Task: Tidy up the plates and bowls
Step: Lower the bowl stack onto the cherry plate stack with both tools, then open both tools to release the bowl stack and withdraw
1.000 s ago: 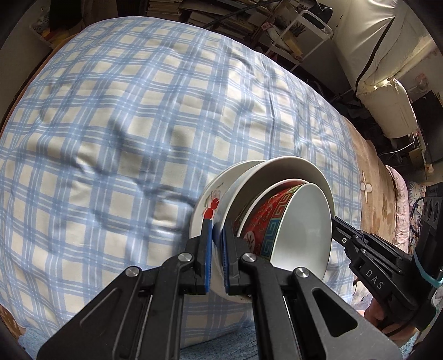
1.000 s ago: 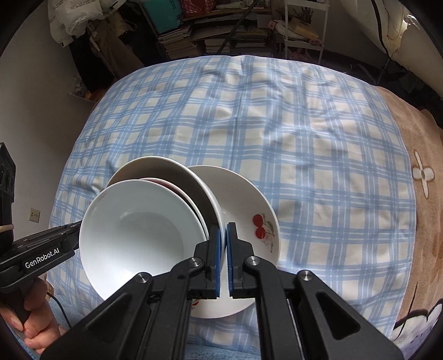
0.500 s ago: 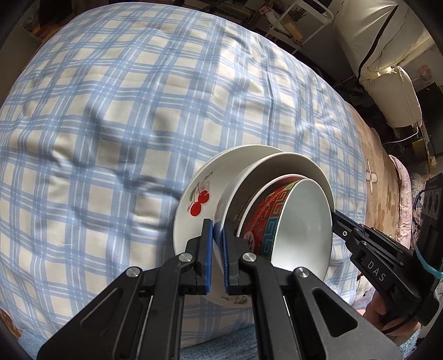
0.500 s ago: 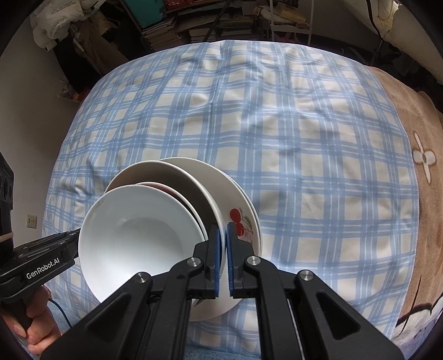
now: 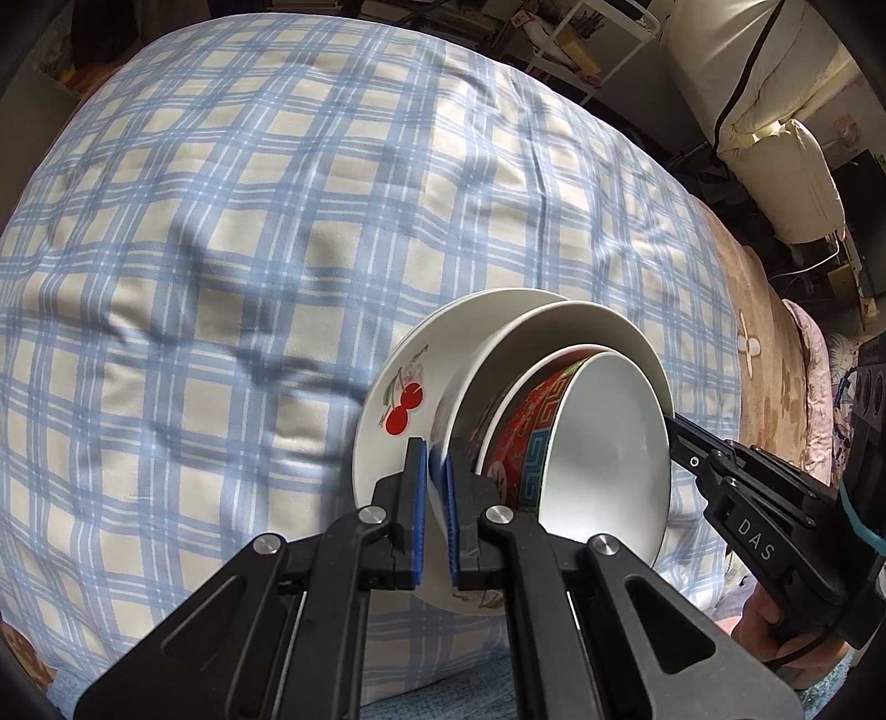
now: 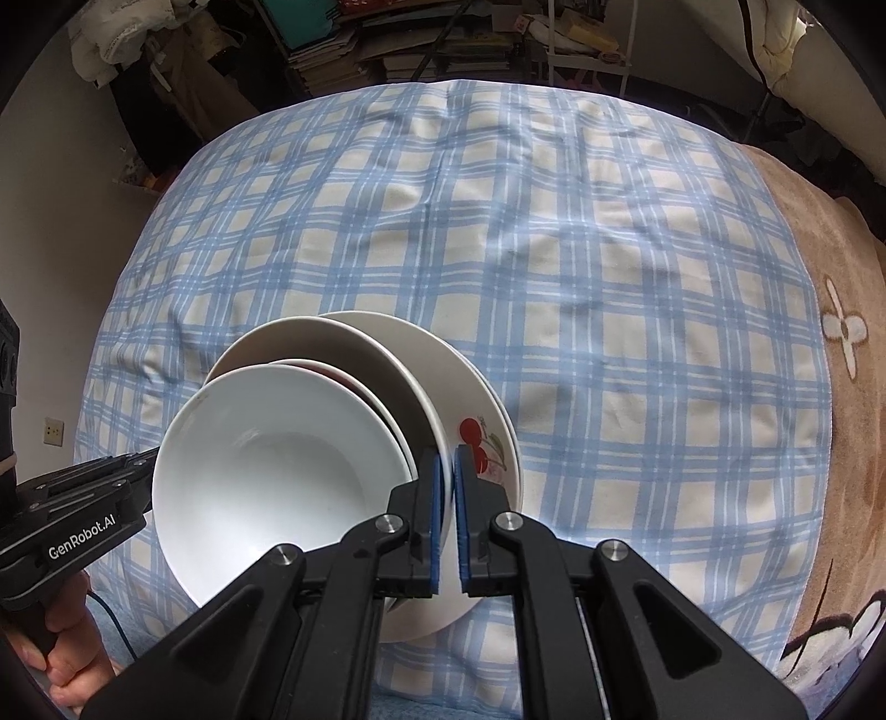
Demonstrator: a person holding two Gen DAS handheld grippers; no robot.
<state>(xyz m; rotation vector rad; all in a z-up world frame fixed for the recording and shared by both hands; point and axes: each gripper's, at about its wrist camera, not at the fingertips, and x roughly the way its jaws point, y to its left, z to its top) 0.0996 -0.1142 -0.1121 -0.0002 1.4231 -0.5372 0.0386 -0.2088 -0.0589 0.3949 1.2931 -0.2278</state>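
A stack of dishes hangs above the bed between my two grippers. A cherry-printed plate (image 5: 398, 410) (image 6: 487, 437) is at the bottom, with a plain white plate (image 5: 554, 327) (image 6: 310, 338) on it. Above them sit a red patterned bowl (image 5: 526, 421) and a white bowl (image 5: 609, 443) (image 6: 277, 459). My left gripper (image 5: 437, 465) is shut on the plates' rim at one side. My right gripper (image 6: 448, 465) is shut on the rim opposite. Each view shows the other gripper's body, the right gripper body (image 5: 764, 531) and the left gripper body (image 6: 77, 515), with tips hidden behind the bowl.
A blue and cream plaid blanket (image 5: 249, 221) (image 6: 554, 249) covers the bed below. A brown flower-patterned cover (image 6: 841, 332) lies along its right side. Shelves of books and clutter (image 6: 415, 50) stand past the far edge. A hand (image 6: 55, 681) holds the left gripper's grip.
The held stack has turned slightly: the cherry plate shows more in the left wrist view and less in the right wrist view. Both grippers stay shut on the rim.
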